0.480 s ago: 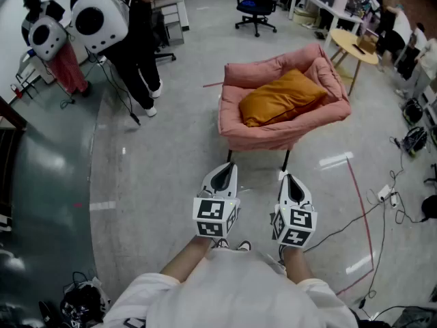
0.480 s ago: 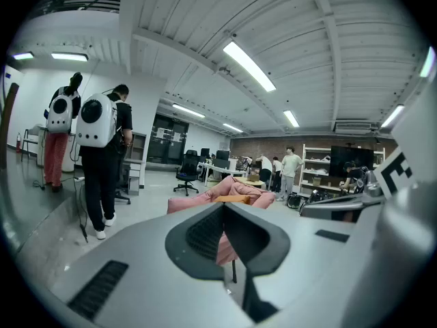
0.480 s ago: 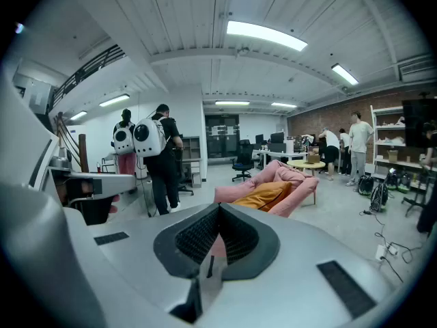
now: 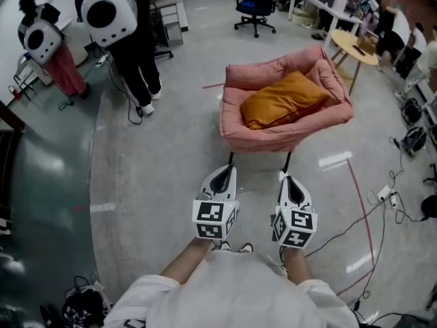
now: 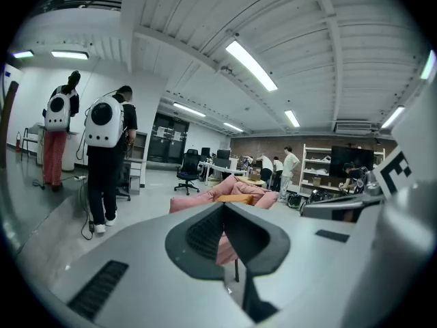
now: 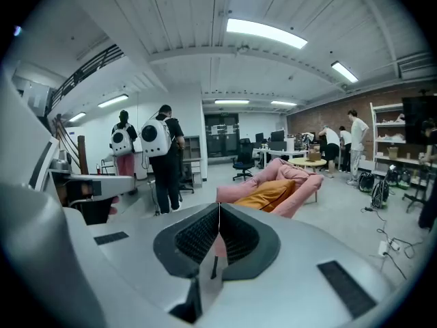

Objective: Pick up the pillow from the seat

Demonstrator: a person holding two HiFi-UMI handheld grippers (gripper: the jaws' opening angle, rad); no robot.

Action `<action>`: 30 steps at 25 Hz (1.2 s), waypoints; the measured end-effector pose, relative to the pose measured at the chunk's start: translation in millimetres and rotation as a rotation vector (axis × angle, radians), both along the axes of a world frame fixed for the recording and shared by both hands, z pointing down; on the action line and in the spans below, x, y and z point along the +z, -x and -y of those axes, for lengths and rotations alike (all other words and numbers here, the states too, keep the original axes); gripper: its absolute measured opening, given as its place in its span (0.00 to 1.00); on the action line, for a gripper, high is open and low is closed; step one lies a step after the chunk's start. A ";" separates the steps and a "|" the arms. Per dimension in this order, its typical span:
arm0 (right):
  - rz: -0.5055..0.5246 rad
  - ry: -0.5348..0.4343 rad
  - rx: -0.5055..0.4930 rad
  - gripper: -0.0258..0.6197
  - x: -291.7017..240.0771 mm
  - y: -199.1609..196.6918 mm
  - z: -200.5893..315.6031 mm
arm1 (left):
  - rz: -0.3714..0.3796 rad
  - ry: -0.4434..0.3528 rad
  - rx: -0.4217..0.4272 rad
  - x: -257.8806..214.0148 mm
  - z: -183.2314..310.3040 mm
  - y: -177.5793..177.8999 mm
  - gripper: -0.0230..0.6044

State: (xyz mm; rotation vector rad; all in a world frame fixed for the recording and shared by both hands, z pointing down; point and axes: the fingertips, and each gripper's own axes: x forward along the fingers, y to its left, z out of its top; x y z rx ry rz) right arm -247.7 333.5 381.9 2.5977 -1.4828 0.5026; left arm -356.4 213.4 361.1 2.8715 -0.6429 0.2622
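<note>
An orange pillow (image 4: 283, 100) lies on the seat of a pink padded chair (image 4: 235, 132) on thin dark legs, in the upper middle of the head view. It also shows as the orange pillow (image 6: 270, 195) in the right gripper view and a sliver of pillow (image 5: 235, 198) in the left gripper view. My left gripper (image 4: 222, 172) and right gripper (image 4: 287, 179) hang side by side short of the chair's front edge, both shut with nothing between the jaws. Their tips meet in the left gripper (image 5: 224, 206) and right gripper (image 6: 218, 207) views.
Two people with white round backpacks (image 4: 109, 12) stand at the upper left. An office chair (image 4: 256, 5) and a round wooden table (image 4: 355, 46) stand behind the pink chair. Cables and a power strip (image 4: 386, 195) lie on the floor at right, beside a red floor line (image 4: 362, 210).
The people at upper left have shifted slightly. The grippers, chair and pillow keep nearly the same places.
</note>
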 end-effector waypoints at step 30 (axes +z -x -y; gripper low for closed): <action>0.042 0.044 0.148 0.09 38.3 -93.8 54.9 | 0.056 0.018 -0.001 35.1 92.3 -61.0 0.05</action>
